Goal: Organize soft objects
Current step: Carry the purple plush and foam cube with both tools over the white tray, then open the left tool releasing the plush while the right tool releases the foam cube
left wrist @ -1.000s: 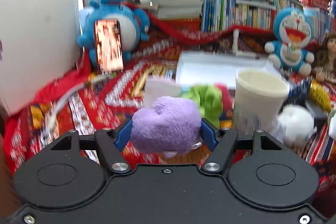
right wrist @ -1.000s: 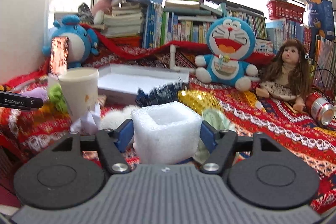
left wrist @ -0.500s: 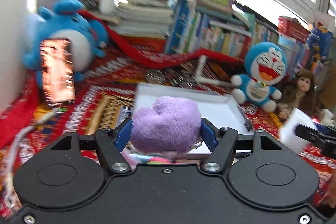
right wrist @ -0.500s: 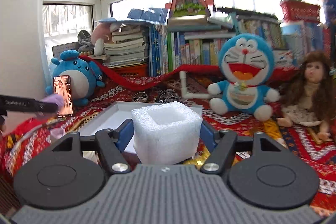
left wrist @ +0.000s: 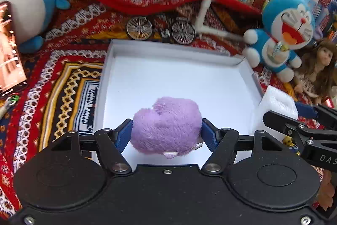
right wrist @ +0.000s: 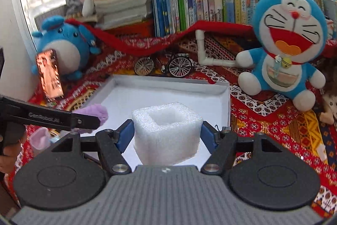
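Two soft things were held over the shallow white tray [left wrist: 109, 69] on the patterned red cloth [left wrist: 63, 52]. The left tool [left wrist: 166, 133] gripped a purple plush [left wrist: 166, 123], its blue pads pressed into the fur at both sides; the plush was fuzzy and rounded, wider than tall, its long axis running pad to pad, with a notch on top. The right tool [right wrist: 167, 132] clamped a white foam block [right wrist: 167, 132], coarse-grained and roughly cubic, its square hollow facing up. In the left view that block hung at the tray's right edge.
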### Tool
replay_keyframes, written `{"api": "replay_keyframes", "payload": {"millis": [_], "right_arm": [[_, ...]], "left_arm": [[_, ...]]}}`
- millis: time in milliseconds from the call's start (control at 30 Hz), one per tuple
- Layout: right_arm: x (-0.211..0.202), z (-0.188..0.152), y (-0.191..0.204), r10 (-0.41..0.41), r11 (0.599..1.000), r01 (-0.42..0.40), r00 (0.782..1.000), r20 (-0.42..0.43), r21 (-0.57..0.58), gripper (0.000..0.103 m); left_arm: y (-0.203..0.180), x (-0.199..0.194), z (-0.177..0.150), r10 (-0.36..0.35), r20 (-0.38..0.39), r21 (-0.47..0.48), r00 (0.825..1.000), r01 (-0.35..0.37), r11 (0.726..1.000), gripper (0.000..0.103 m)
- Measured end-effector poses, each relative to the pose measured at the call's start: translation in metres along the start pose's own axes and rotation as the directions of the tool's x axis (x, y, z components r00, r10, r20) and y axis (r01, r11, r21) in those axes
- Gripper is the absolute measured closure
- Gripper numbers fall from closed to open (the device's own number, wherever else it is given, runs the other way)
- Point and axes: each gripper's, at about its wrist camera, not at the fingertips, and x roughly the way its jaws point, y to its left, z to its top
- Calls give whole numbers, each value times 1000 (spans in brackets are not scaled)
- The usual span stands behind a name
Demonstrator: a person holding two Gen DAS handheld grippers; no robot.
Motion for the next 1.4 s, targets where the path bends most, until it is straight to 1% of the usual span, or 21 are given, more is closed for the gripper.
{"api": "replay_keyframes", "payload": {"millis": [133,200,300,433,567,733,900,967,1000,1033,1133,1233,1400], "right_arm": [[15,3,2,15,1000,-15,1000,-27,-17,32],[22,3,3,8,1000,-9,999,-36,-26,32],[32,5,2,7,1000,-8,999,-39,-30,32],[43,7,3,47,997,-50,998,-40,-60,32],[50,7,7,82,991,-86,996,-46,-105,31],[58,2,16,97,977,-109,993,-72,-183,31],[64,-3,18,95,972,-112,991,-92,-205,31],[65,-4,18,94,973,-113,991,-99,-202,27],[66,-4,17,95,973,-114,990,-101,-201,27],[66,-4,17,96,973,-114,990,-101,-201,23],[66,-4,16,102,973,-121,989,-104,-195,22],[64,-3,16,102,973,-120,990,-101,-196,17],[55,-2,15,108,974,-123,990,-87,-192,14]], "left_arm": [[-2,16,4,-9,-32,-5,999,9,1000,36],[-3,25,8,-14,-46,-5,999,14,1000,36],[-2,34,16,-28,-51,-16,998,27,999,36],[-2,43,29,-66,-63,-30,996,64,998,36],[-4,53,37,-92,-94,-37,991,88,995,36],[-4,65,40,-98,-116,-54,988,92,994,36],[-5,72,37,-96,-133,-43,986,91,995,35],[-5,74,35,-94,-139,-43,986,88,995,35],[-5,74,35,-96,-137,-45,986,91,995,33],[-4,73,35,-95,-135,-44,986,89,995,30],[-5,70,35,-99,-119,-32,988,96,995,27],[-5,65,36,-94,-100,-29,991,92,995,22],[-5,52,35,-88,-75,-16,993,87,996,18]]}}
